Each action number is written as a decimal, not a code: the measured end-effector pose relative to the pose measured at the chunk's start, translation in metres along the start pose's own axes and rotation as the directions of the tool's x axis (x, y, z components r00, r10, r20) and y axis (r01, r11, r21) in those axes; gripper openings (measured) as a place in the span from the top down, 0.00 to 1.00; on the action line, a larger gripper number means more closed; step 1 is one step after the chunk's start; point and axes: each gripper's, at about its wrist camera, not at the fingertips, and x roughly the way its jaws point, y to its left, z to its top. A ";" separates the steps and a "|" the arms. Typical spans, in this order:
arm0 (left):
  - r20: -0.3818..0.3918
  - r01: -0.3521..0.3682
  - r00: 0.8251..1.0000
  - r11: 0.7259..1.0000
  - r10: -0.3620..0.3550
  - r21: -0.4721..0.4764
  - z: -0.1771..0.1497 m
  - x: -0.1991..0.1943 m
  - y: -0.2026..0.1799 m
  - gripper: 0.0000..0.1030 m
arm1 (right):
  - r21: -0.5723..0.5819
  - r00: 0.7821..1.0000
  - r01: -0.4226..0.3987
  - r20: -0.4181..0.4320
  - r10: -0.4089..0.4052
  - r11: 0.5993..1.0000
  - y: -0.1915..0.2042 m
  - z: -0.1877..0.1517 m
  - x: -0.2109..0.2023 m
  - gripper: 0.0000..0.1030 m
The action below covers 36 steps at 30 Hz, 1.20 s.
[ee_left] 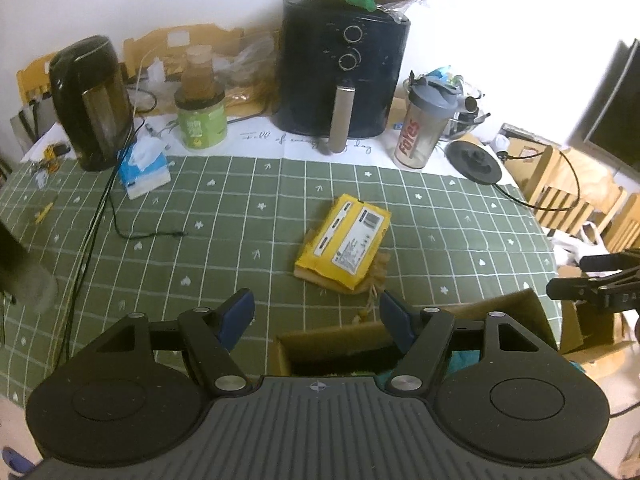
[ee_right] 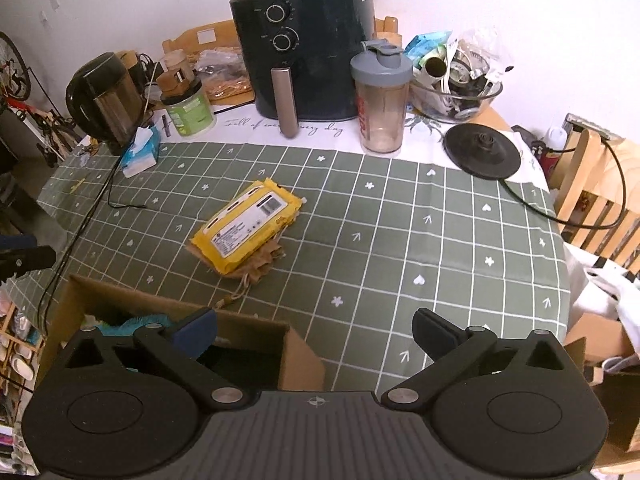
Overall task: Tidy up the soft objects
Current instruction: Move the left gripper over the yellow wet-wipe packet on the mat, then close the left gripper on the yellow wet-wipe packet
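Note:
A yellow wipes pack (ee_left: 342, 240) (ee_right: 248, 226) lies flat in the middle of the green checked tablecloth (ee_left: 200, 216), on top of a brown drawstring pouch (ee_left: 378, 274) (ee_right: 262, 264). An open cardboard box (ee_left: 332, 344) (ee_right: 180, 316) stands at the table's near edge, with a teal soft thing (ee_right: 132, 324) inside. My left gripper (ee_left: 316, 304) hovers open above the box's far wall, short of the pack, nothing between its fingers. My right gripper (ee_right: 314, 322) stands wide open and empty over the box's right corner and the cloth.
Along the back stand a black kettle (ee_left: 94, 104), a green jar (ee_left: 200, 116), a dark air fryer (ee_left: 344, 68), a shaker bottle (ee_left: 424, 128) and a kettle base (ee_left: 474, 160). A tissue pack (ee_left: 144, 172) and black cables (ee_left: 100, 216) lie at left. Wooden chairs (ee_right: 592, 200) stand at right.

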 end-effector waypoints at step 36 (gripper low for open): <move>-0.108 0.120 0.989 0.970 -0.099 0.209 0.058 0.082 0.006 0.33 | 0.033 0.994 0.110 0.007 -0.110 0.993 -0.015 0.017 0.022 0.00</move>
